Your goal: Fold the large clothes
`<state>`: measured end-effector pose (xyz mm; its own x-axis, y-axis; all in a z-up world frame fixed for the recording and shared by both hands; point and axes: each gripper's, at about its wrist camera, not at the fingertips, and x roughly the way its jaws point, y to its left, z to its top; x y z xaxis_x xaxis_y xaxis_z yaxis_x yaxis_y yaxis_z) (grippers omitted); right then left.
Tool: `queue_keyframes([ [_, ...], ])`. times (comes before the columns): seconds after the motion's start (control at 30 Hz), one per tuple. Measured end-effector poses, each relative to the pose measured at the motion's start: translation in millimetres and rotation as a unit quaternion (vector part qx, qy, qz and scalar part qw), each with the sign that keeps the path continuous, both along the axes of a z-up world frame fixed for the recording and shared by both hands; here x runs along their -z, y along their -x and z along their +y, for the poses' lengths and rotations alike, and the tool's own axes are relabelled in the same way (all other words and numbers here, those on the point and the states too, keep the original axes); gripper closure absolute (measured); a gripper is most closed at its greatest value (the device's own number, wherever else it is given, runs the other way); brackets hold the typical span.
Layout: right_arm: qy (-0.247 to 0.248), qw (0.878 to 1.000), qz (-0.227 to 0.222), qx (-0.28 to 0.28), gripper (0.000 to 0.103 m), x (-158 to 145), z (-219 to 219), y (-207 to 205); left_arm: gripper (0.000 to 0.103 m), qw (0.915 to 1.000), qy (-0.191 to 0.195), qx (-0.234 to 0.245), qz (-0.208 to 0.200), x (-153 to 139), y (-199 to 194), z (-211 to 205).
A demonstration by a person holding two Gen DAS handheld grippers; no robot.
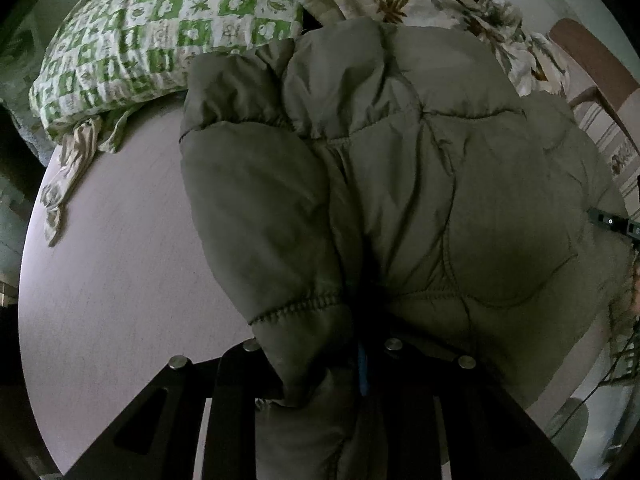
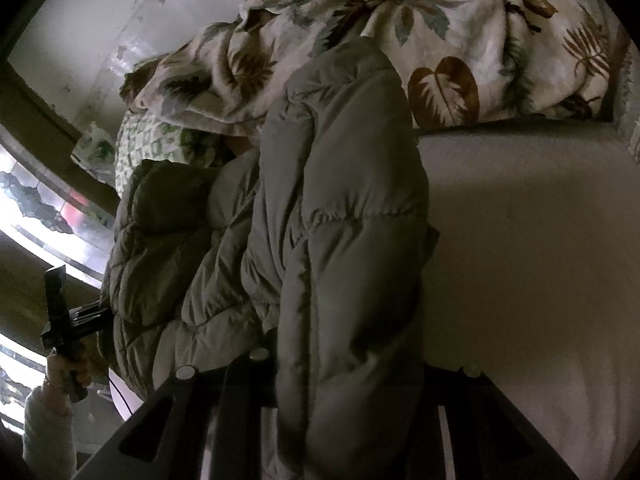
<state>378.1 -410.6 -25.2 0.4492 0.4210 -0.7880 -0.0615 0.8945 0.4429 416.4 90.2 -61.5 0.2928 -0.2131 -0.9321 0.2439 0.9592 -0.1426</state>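
A grey puffer jacket (image 1: 400,184) lay bunched on the bed (image 1: 120,240), a green pillow (image 1: 160,28) at ten o'clock and a leaf-print blanket (image 2: 460,40) at twelve. The left gripper (image 1: 320,376) pinched a cuff; the right gripper (image 2: 344,380) had jacket between its fingers, their closure hidden by fabric.

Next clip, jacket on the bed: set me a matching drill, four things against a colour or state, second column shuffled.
Things:
1. puffer jacket
2. pillow
3. blanket
4. left tongs

Descriptions:
a. leaf print, brown and grey-green
b. shut on a jacket sleeve
c. green and white checks
d. olive, quilted

Pairs: 1-d, 2-c, 3-a, 4-b
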Motion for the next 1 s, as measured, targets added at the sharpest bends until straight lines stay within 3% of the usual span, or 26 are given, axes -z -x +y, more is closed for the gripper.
queue_keyframes([
  [0.23, 0.002, 1.0, 0.011, -0.01, 0.078, 14.1, 10.4, 26.3, 0.077, 0.9999, -0.008, -0.005, 0.009, 12.7, 22.5, 8.6],
  [0.6, 0.026, 0.998, 0.051, 0.004, 0.077, 62.4, 14.4, 34.0, 0.077, 0.999, -0.03, -0.018, 0.027, 69.9, 27.5, 17.8],
  [0.8, 0.052, 0.995, 0.079, 0.014, 0.077, 96.8, 17.1, 29.6, 0.073, 0.9987, -0.044, -0.02, 0.018, 76.7, 36.1, 8.3],
  [1.0, 0.049, 0.995, 0.088, 0.021, 0.071, 106.6, 18.0, 26.0, 0.071, 0.9985, -0.043, -0.032, 0.006, 81.4, 40.0, 5.3],
])
